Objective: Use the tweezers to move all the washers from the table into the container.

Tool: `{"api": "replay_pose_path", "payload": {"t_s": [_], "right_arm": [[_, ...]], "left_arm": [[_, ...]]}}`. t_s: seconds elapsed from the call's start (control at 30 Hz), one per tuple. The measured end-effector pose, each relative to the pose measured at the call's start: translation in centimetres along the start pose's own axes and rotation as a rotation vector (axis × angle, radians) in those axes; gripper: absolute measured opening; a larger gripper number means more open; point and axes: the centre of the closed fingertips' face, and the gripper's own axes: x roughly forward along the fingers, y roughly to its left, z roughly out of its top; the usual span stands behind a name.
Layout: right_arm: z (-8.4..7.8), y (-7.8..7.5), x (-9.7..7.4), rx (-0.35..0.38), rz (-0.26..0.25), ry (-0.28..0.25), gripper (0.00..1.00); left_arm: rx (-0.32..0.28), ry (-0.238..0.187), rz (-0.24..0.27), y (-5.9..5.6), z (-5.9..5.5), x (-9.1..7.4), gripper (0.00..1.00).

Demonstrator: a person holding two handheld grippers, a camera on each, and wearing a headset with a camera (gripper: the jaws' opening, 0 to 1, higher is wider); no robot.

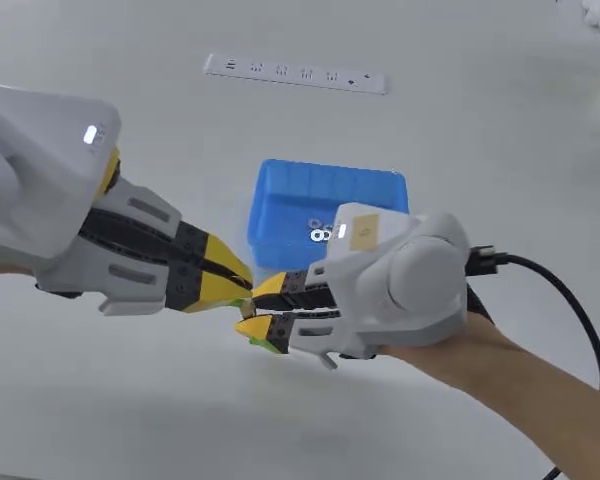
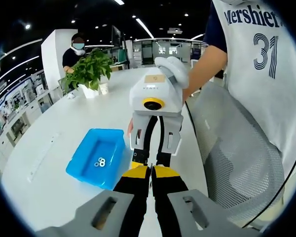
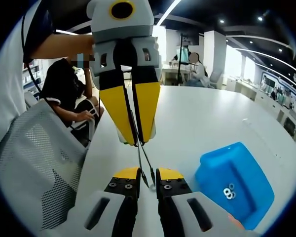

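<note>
Left gripper (image 3: 136, 139) clamps tweezers (image 3: 144, 165); right gripper (image 3: 148, 174) grip on their tips unclear. Jersey (image 2: 256, 54) reads "Mershier 31".

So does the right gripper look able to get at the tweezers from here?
Probably yes. The tweezers stick out of the left gripper's shut jaws, and their tips sit in the narrow gap between the right gripper's parted jaws, with nothing in between.

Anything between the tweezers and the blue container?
Nothing visible. The tweezers stick out of the left gripper toward the right gripper. Bare table lies between them and the open container, which holds washers.
</note>
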Motion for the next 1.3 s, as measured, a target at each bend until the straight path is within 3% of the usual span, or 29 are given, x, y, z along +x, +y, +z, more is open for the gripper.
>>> {"api": "replay_pose_path", "payload": {"t_s": [0.57, 1.3], "right_arm": [[-1.1, 0.3, 1.2, 0.03, 0.014, 0.025, 0.13], [-1.5, 0.1, 1.6, 0.037, 0.012, 0.041, 0.12]], "left_arm": [[-0.025, 0.022, 0.007, 0.4, -2.3, 0.0, 0.06], [-0.029, 0.011, -0.003, 0.6, -2.4, 0.5, 0.06]]}}
